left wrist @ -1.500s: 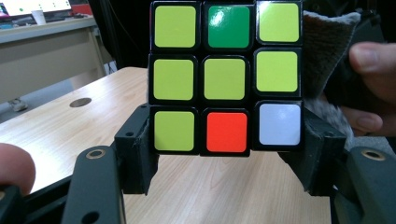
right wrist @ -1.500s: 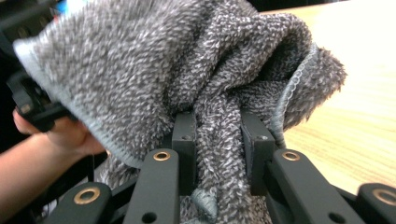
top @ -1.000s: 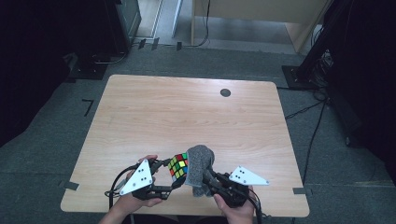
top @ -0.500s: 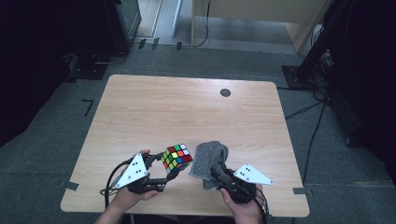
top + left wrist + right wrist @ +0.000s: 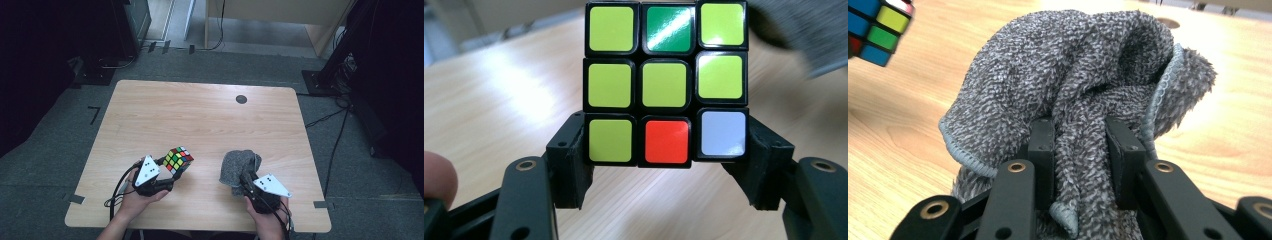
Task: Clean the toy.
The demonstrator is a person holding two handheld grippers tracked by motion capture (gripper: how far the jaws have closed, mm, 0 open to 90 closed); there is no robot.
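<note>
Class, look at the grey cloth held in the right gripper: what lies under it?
Under the grey cloth the wooden table shows around its edges. The right gripper pinches a fold. The cloth covers whatever lies directly beneath it.

A wooden table [image 5: 200, 115] seen from above, with most of its top bare and open to pass across. The far half holds nothing but a small dark round hole [image 5: 241, 99] near the far right edge. Along the near edge, the left gripper [image 5: 167, 172] clamps a cube [image 5: 178, 160] and the right gripper [image 5: 244, 179] pinches a grey cloth [image 5: 239, 165]. A strip of bare wood lies between cube and cloth, giving passage forward. In the left gripper view the cube [image 5: 665, 82] blocks the way ahead; in the right gripper view the bunched cloth [image 5: 1073, 85] does.
</note>
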